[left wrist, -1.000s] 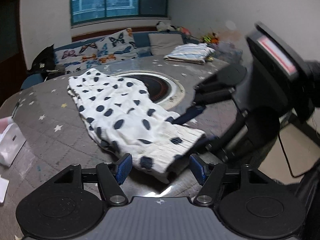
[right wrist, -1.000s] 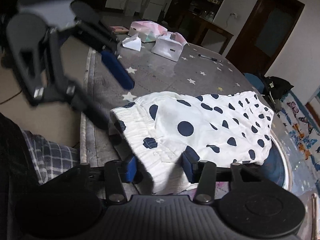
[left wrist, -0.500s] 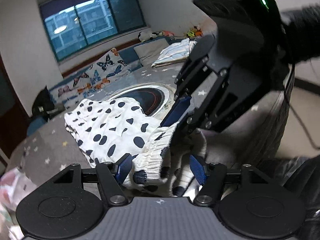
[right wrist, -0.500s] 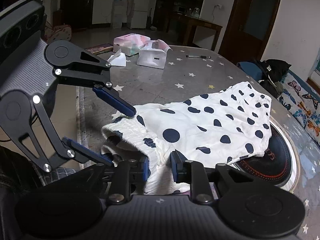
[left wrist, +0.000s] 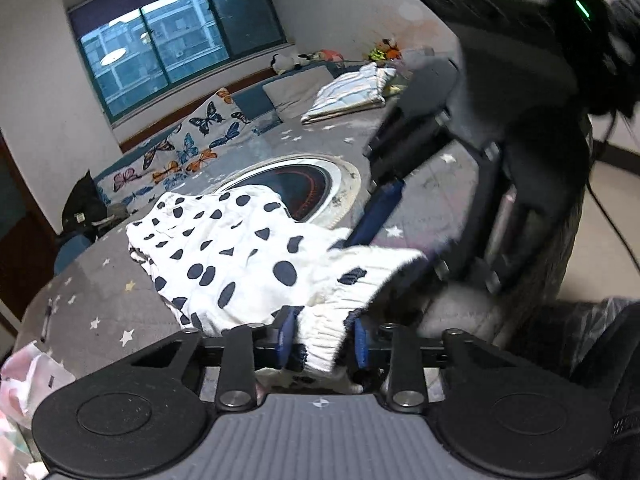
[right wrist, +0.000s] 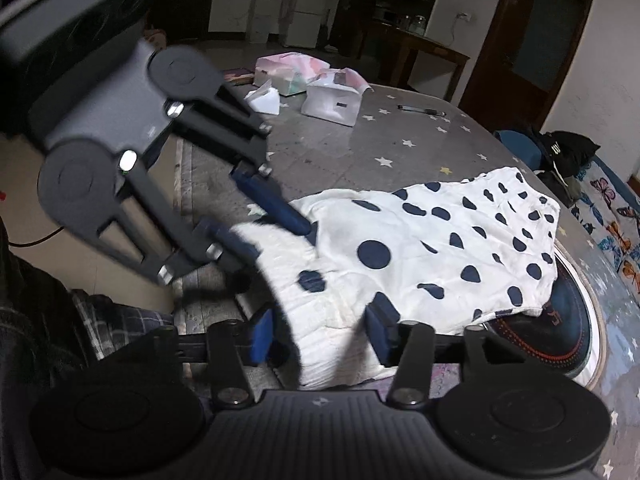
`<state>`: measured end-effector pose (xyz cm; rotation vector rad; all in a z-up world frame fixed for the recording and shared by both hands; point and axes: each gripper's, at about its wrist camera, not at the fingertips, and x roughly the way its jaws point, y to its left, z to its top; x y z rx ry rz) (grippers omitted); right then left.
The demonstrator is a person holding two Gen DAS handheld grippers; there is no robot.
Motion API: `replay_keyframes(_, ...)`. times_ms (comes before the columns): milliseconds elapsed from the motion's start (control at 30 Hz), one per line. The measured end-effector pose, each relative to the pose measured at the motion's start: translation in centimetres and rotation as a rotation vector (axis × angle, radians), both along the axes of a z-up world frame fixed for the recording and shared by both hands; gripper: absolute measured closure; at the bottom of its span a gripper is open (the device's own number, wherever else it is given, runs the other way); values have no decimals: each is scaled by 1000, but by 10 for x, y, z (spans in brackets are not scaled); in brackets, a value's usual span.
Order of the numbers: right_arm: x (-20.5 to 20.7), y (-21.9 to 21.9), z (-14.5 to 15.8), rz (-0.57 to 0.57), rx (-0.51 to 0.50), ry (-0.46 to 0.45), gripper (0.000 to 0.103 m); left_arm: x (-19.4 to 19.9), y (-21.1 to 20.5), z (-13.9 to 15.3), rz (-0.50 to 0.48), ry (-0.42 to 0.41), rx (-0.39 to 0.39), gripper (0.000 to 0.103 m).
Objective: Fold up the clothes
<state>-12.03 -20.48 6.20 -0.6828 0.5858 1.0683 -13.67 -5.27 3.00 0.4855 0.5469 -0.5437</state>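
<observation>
We are closing the left gripper [left wrist: 322,338] jaws on the waistband of the polka-dot garment [left wrist: 240,256] lying on the starred bench [left wrist: 104,312], while the right gripper [right wrist: 320,330] jaws are opening, waistband between them

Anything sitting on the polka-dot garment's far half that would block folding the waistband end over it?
Nothing visible does. The polka-dot garment lies bare on the table; tissue boxes and pen lie apart, beyond it.

Dim indoor light, fisheye warp, motion blur
</observation>
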Motion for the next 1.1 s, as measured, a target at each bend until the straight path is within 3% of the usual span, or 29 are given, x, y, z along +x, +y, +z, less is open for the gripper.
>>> replay_keyframes(100,-4,6,-8,1,-22,-65,55,8,4,3,17,27,-35,75)
replay_keyframes(167,-1,8,-9,-18,-19,-73,71,10,6,4,27,39,-51,75)
replay_keyframes(267,10,4,0,-61,31,-22,81,8,8,8,30,43,-57,71)
replay_keyframes(400,23,-3,12,-96,76,23,83,-4,5,17,-11,3,-55,51)
replay_keyframes(600,30,-5,21,-104,98,55,84,0,-13,9,-39,-53,31,48)
replay_keyframes(667,29,-4,23,-95,99,50,84,8,-15,3,-33,-47,46,53)
replay_keyframes(700,28,-4,23,-90,99,48,84,13,-15,1,-27,-41,45,71)
replay_keyframes(733,27,-4,23,-87,98,45,84,16,-15,-1,-22,-35,47,81)
replay_keyframes(800,25,-7,24,-85,95,34,79,20,-12,1,-18,-32,30,86)
replay_keyframes(867,22,-12,27,-78,110,28,63,19,-6,7,-17,-38,18,86)
replay_keyframes(933,18,-21,34,-76,135,21,53,21,0,14,-13,-42,5,86)
replay_keyframes(1100,14,-39,42,-69,156,-18,35,40,17,36,8,-22,-45,86)
